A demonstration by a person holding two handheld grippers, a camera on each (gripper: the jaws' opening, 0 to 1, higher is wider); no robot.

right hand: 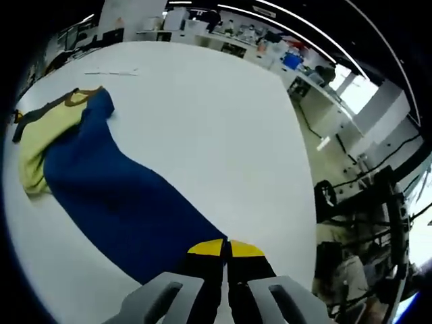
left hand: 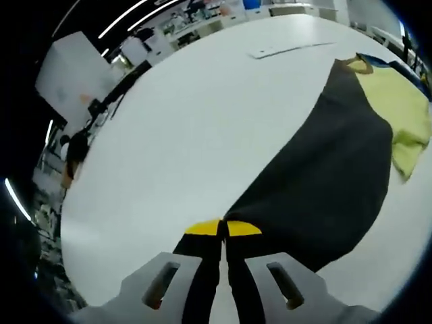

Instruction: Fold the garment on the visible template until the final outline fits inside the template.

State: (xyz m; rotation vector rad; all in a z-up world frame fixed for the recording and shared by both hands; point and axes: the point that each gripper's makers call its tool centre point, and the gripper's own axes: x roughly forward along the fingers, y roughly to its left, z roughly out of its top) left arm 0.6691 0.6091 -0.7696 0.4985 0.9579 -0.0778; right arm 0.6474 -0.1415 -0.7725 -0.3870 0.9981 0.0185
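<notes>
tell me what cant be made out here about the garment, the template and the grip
- Template: no outline tells on the white table in the left gripper view.
- Garment hem: hidden behind the right gripper in the right gripper view.
- Left gripper: jaws closed at the cloth edge, the pinch itself hidden.
- Yellow part: cut off by the edge.

A: Any writing you can read in either view?

B: None. The white sheet [left hand: 290, 48] lying on the table [left hand: 202, 135] toward the upper right of the left gripper view is too small and blurred to show any print.

A: And the garment [right hand: 115, 196]?

B: Plain blue and yellow cloth, no legible label or brand. The white board [left hand: 71, 77] at upper left carries only an unreadable smudge.
</notes>
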